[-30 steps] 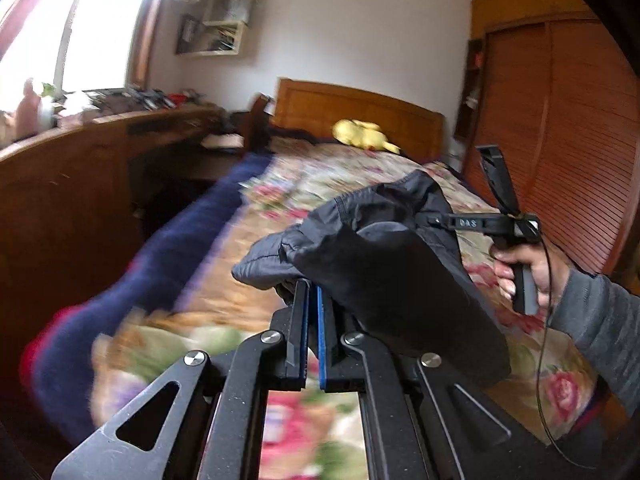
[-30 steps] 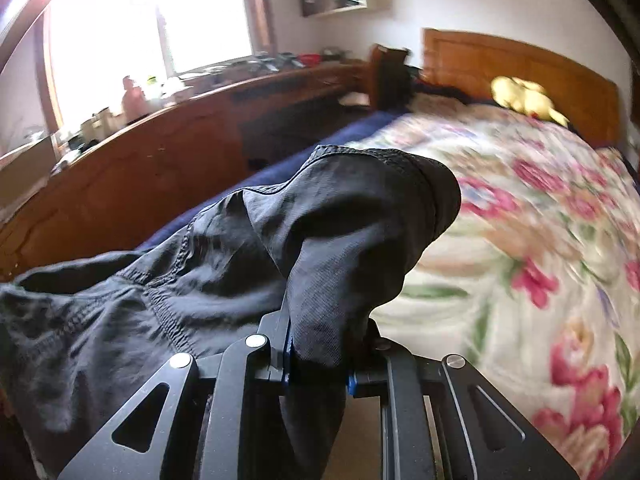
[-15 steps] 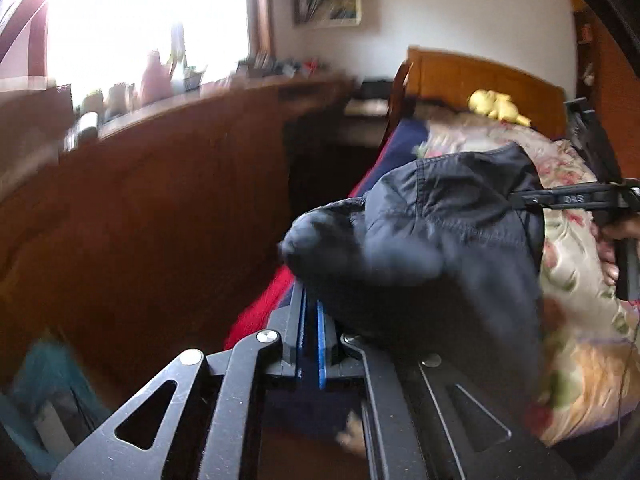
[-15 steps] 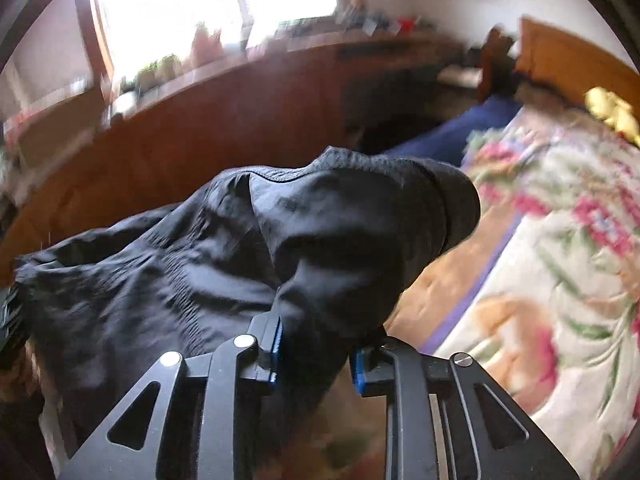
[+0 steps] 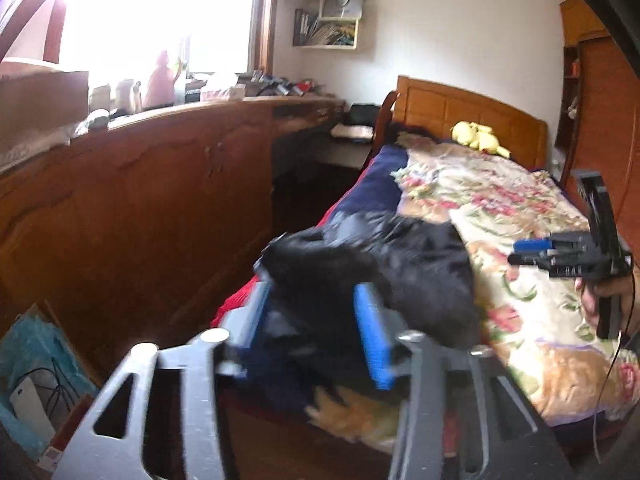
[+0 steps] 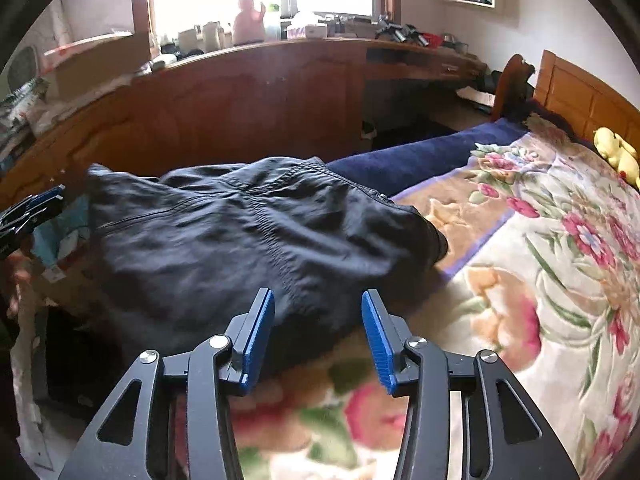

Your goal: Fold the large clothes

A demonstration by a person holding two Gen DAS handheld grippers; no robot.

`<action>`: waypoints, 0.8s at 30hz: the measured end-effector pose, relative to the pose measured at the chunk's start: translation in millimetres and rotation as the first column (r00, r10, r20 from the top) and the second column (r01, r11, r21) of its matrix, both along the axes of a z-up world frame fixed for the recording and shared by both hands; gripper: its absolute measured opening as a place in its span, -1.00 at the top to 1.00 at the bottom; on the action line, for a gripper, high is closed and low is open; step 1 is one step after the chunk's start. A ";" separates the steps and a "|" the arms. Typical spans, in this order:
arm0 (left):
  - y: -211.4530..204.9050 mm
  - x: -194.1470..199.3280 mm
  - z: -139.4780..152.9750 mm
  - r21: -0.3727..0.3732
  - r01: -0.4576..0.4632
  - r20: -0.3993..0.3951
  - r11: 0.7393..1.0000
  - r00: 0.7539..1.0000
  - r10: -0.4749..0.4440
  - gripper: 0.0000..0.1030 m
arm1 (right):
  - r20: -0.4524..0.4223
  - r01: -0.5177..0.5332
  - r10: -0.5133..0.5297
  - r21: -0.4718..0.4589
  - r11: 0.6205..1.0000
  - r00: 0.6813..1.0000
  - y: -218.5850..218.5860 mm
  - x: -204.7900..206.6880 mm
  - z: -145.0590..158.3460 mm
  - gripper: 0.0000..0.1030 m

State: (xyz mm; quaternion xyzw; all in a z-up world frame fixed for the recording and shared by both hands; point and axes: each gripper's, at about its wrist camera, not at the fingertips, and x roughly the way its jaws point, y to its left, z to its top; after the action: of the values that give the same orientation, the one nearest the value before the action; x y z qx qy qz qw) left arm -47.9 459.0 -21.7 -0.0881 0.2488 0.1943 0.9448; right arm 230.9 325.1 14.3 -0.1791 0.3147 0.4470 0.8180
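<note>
Floral bedspread (image 6: 560, 280) carries the dark garment (image 6: 260, 240), its far edge blurred. Left gripper (image 5: 316, 320) and right gripper (image 6: 318, 328) have just opened, jaws spread, pinching nothing.

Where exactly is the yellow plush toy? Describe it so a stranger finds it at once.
Start at the bed with the floral blanket and follow it up to the wooden headboard. The yellow plush toy lies against it, the only plain bright yellow thing there.

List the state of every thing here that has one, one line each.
Left gripper: open, jaws just opened, garment between but unpinched.
Right gripper: open, jaws just opened, clear of cloth.
Dark garment: released, lying crumpled on the bed's edge.
Floral blanket: spread flat.
</note>
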 end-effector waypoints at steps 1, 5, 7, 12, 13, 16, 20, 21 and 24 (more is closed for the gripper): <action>-6.0 2.6 4.1 0.003 0.014 0.008 1.000 1.000 -0.014 -0.29 | 0.000 0.000 0.000 0.014 1.000 1.000 -9.1 -5.1 2.2 0.05; -32.5 15.7 16.4 0.021 0.069 0.010 0.997 0.998 -0.069 -0.50 | -0.003 0.009 -0.008 0.060 0.998 1.000 -45.2 -25.4 11.0 -0.01; -46.7 23.9 20.8 0.033 0.090 0.009 0.995 0.996 -0.090 -0.53 | 0.013 0.009 -0.010 0.074 0.997 1.000 -62.6 -35.5 17.6 -0.10; -79.7 50.6 22.9 0.027 0.146 -0.032 0.989 0.989 -0.145 -0.57 | 0.046 0.022 -0.027 0.108 0.994 0.999 -104.4 -48.7 29.6 -0.26; -85.5 53.6 23.3 0.025 0.157 -0.036 0.987 0.987 -0.156 -0.57 | 0.054 0.031 -0.037 0.112 0.993 0.998 -112.9 -50.7 31.7 -0.29; -112.3 64.6 23.0 0.018 0.196 -0.049 0.980 0.980 -0.195 -0.57 | 0.073 0.070 -0.080 0.131 0.989 0.994 -144.7 -60.0 38.9 -0.33; -154.7 82.9 20.3 0.002 0.263 -0.061 0.965 0.963 -0.263 -0.57 | 0.080 0.140 -0.155 0.169 0.976 0.985 -190.6 -73.0 43.1 -0.33; -165.0 87.6 19.3 -0.009 0.283 -0.061 0.959 0.957 -0.283 -0.57 | 0.090 0.166 -0.183 0.169 0.971 0.979 -202.1 -76.9 43.1 -0.33; -207.7 101.5 17.0 -0.018 0.341 -0.064 0.940 0.938 -0.342 -0.57 | 0.109 0.219 -0.238 0.166 0.962 0.965 -231.9 -87.3 40.2 -0.33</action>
State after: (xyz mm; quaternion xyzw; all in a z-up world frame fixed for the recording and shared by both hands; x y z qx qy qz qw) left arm 53.6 251.3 -4.7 -0.0405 0.2921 0.0294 0.9551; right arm 143.6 93.2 54.5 -0.1064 0.2452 0.3599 0.8939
